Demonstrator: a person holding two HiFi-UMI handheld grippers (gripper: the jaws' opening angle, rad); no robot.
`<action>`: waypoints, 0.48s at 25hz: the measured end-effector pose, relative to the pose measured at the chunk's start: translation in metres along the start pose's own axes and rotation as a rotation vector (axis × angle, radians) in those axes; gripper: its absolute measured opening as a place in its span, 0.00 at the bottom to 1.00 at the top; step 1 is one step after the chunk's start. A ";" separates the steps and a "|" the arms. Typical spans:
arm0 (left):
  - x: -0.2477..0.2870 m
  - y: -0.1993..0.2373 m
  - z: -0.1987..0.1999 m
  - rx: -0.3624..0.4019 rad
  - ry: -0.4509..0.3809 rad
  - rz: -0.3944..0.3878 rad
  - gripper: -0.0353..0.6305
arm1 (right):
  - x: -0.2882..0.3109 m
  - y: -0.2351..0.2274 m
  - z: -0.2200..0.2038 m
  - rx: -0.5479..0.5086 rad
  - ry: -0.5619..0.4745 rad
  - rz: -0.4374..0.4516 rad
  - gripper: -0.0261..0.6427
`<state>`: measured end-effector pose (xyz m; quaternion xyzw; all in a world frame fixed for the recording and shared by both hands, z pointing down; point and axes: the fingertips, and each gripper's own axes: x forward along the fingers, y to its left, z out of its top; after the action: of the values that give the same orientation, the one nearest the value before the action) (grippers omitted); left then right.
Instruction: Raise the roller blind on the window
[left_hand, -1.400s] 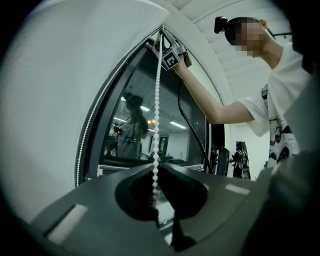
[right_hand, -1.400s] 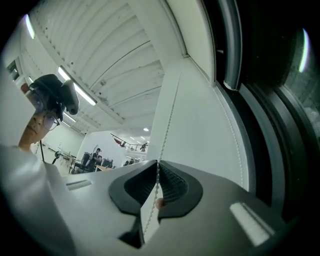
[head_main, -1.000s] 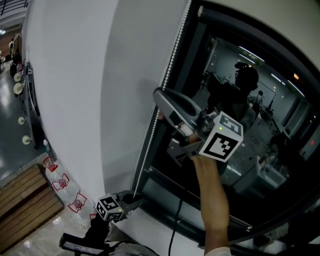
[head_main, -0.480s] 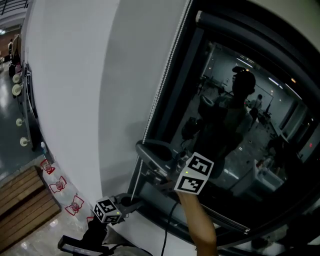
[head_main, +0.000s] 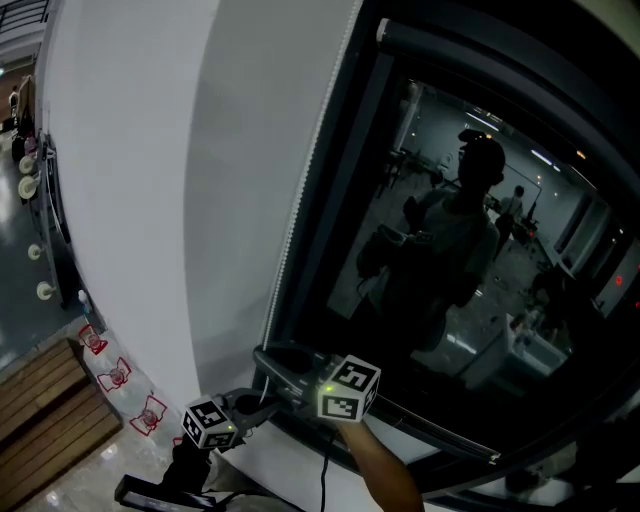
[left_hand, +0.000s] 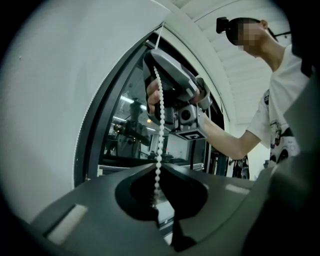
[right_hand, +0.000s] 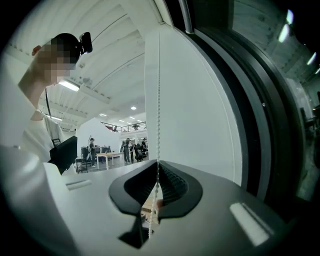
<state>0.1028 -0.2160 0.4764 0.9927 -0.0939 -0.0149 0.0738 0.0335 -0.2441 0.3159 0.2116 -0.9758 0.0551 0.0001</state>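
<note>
A white bead chain (head_main: 300, 215) hangs down the left edge of the dark window (head_main: 450, 250). The blind's rolled end (head_main: 385, 32) sits at the window's top. My right gripper (head_main: 266, 358) is low at the window's bottom left corner, its jaws shut on the chain (right_hand: 159, 100), which runs on below them. Just under it, my left gripper (head_main: 262, 405) is shut on the same chain (left_hand: 159, 130). In the left gripper view the right gripper (left_hand: 157, 65) is above, and the chain runs straight between the two.
A white wall (head_main: 140, 180) fills the left. The dark window frame (head_main: 330, 240) and sill (head_main: 420, 430) lie right of the chain. The glass mirrors a person and ceiling lights. A wooden bench (head_main: 40, 410) and red-marked floor lie below left.
My right gripper has come down along the chain from mid-window height to just above the left gripper. The left gripper has stayed in place.
</note>
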 end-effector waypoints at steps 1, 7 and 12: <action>0.000 0.000 -0.001 -0.001 0.003 0.001 0.05 | -0.001 0.000 -0.007 0.006 0.011 -0.001 0.06; -0.002 0.000 0.000 0.004 0.004 0.004 0.05 | 0.002 0.000 -0.060 0.048 0.104 -0.012 0.06; -0.004 -0.003 -0.001 0.013 0.021 0.004 0.05 | 0.002 0.000 -0.088 0.094 0.148 -0.011 0.06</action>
<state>0.0994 -0.2122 0.4774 0.9931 -0.0951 -0.0038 0.0685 0.0300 -0.2355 0.4037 0.2120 -0.9683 0.1165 0.0626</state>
